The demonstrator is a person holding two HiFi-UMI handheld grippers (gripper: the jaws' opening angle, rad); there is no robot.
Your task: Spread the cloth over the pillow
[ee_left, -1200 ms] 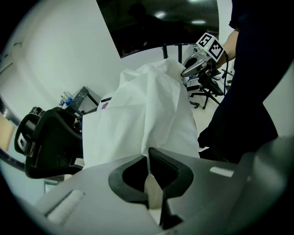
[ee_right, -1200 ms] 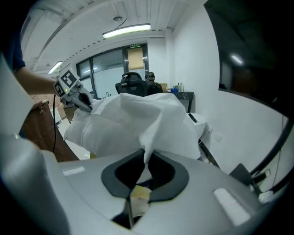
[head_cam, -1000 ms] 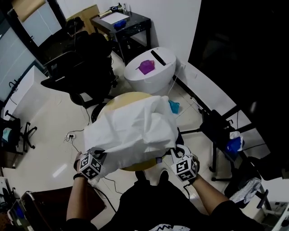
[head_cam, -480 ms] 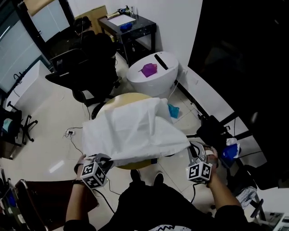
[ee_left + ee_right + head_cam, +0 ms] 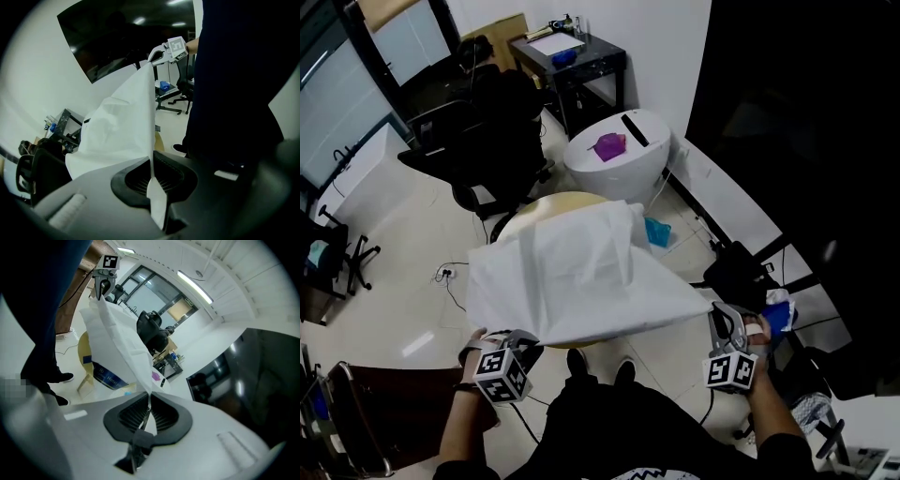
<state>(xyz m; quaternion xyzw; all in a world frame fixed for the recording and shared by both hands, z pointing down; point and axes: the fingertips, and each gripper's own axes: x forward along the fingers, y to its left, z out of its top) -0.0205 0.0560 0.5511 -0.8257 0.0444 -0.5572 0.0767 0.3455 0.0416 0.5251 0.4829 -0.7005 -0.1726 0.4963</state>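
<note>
Well, my left hand-held gripper (image 5: 494, 337) and right hand-held gripper (image 5: 719, 315) each clamp a corner of the thin white cloth (image 5: 572, 281), stretched over the round tan counter (image 5: 530, 214); it hides anything beneath.

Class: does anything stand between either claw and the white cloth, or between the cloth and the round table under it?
Nothing visible. The left claw and right claw are each shut on a near corner of the cloth, which is stretched above the table. Anything beneath it is hidden.
</note>
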